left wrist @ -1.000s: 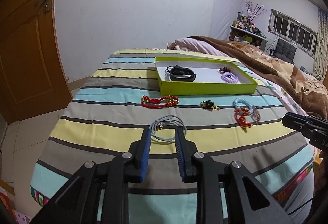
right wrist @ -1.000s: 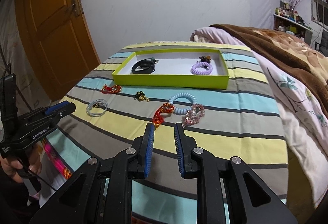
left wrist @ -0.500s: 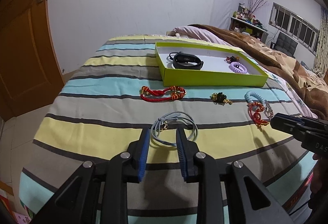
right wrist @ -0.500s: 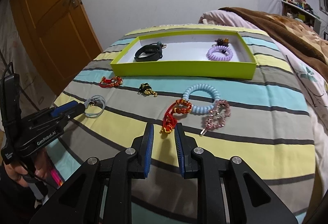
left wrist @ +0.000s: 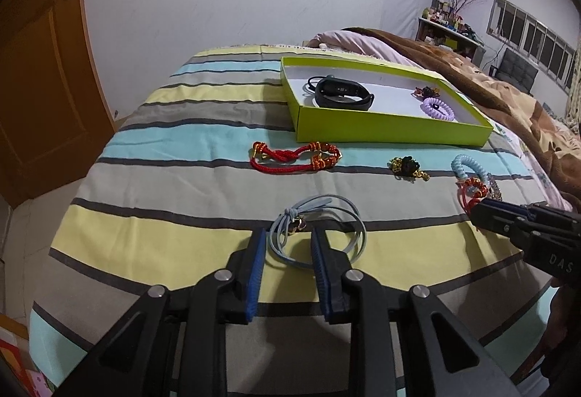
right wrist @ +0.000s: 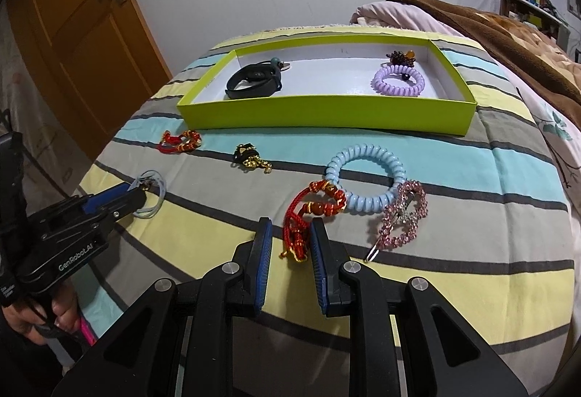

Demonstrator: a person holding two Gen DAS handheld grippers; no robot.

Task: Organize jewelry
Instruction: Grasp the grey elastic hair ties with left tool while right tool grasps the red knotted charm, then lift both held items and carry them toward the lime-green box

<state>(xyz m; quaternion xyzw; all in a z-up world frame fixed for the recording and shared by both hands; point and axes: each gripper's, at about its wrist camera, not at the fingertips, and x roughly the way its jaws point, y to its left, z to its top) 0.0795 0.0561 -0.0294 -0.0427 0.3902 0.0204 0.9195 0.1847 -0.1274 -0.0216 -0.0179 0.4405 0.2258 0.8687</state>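
Observation:
A lime green box (left wrist: pixel 385 128) (right wrist: pixel 326 110) on the striped bedspread holds a black wristband (left wrist: pixel 343 92), a purple coil tie (right wrist: pixel 397 81) and a dark beaded piece (right wrist: pixel 401 57). My left gripper (left wrist: pixel 287 244) is open, its jaws around the near edge of a grey-blue hair tie (left wrist: pixel 319 226). My right gripper (right wrist: pixel 290 235) is open, its jaws on either side of the tassel of a red knotted bracelet (right wrist: pixel 316 208). A light blue coil tie (right wrist: pixel 363 175) and a pink rhinestone clip (right wrist: pixel 403 219) lie beside it.
A second red cord bracelet (left wrist: pixel 294 157) (right wrist: pixel 179 142) and a black-and-gold charm (left wrist: pixel 406 167) (right wrist: pixel 250 157) lie in front of the box. A brown blanket (left wrist: pixel 490 88) is on the right. An orange door (left wrist: pixel 36 70) stands to the left.
Both grippers have moved forward and down. The left one now straddles the grey-blue hair tie, the right one the red bracelet's tassel. No jewelry has moved.

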